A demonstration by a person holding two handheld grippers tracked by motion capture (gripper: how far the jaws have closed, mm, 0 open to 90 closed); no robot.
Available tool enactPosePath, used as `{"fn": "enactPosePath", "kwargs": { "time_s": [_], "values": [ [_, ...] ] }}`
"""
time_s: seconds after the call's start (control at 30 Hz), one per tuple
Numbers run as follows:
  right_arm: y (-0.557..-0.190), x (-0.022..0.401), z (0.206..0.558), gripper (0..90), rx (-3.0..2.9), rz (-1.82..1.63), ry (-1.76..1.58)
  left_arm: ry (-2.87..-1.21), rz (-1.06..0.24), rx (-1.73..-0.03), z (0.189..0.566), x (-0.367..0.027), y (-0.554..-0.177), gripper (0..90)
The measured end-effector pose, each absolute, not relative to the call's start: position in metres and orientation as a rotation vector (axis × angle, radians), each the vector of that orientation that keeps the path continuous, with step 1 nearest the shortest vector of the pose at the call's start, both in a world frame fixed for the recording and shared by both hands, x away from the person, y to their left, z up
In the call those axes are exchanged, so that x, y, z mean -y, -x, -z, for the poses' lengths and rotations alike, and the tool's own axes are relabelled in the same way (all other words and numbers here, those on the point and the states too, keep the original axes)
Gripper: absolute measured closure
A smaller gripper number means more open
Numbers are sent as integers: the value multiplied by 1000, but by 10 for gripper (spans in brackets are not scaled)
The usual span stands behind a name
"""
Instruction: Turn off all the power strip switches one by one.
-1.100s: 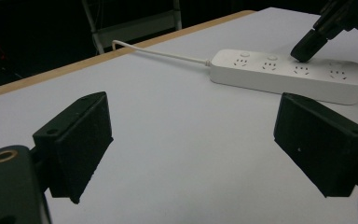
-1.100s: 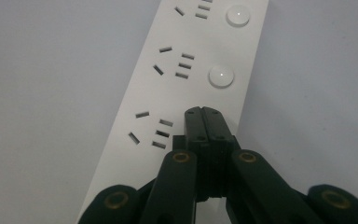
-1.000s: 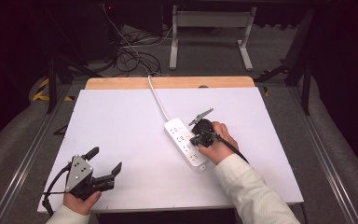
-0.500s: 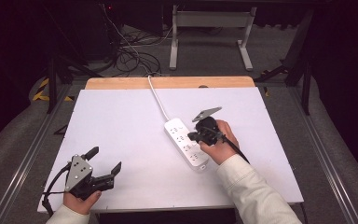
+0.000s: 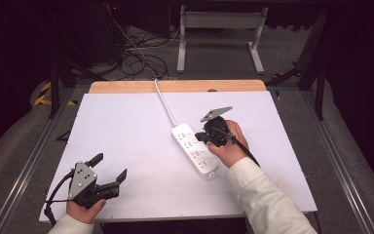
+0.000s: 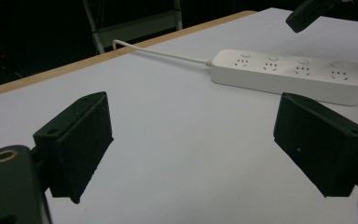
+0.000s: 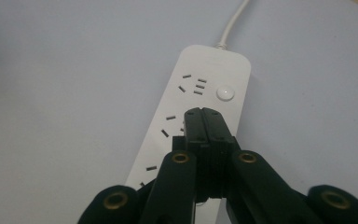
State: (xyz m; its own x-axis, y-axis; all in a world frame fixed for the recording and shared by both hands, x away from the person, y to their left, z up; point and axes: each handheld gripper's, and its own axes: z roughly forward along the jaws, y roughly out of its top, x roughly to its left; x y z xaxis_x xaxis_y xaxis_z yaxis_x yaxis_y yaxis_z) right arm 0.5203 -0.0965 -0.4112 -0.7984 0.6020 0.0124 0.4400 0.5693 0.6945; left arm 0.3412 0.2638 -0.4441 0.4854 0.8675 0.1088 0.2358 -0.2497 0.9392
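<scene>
A white table [image 5: 126,131] carries a white power strip [image 5: 195,148] right of centre, lying diagonally with its cord [image 5: 164,102] running to the far edge. The right gripper [image 7: 204,122] hovers over the strip's second socket group, jaws pressed together with nothing between them; it looks aimed at that socket's round switch button, though the tips hide it. To press well, keep the closed tips square over the button [image 7: 225,93] row and push straight down, so the strip doesn't slide. The left gripper [image 5: 108,170] rests at the near left, jaws wide apart and empty.
</scene>
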Motion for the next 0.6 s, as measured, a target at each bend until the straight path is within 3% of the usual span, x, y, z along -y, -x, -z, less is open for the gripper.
{"fn": "enactPosePath", "kwargs": {
  "time_s": [0.6],
  "values": [
    [-544,85,439,900,-2606,-972,-920,-1759,-809,-932,444,-264,-341,123]
  ]
}}
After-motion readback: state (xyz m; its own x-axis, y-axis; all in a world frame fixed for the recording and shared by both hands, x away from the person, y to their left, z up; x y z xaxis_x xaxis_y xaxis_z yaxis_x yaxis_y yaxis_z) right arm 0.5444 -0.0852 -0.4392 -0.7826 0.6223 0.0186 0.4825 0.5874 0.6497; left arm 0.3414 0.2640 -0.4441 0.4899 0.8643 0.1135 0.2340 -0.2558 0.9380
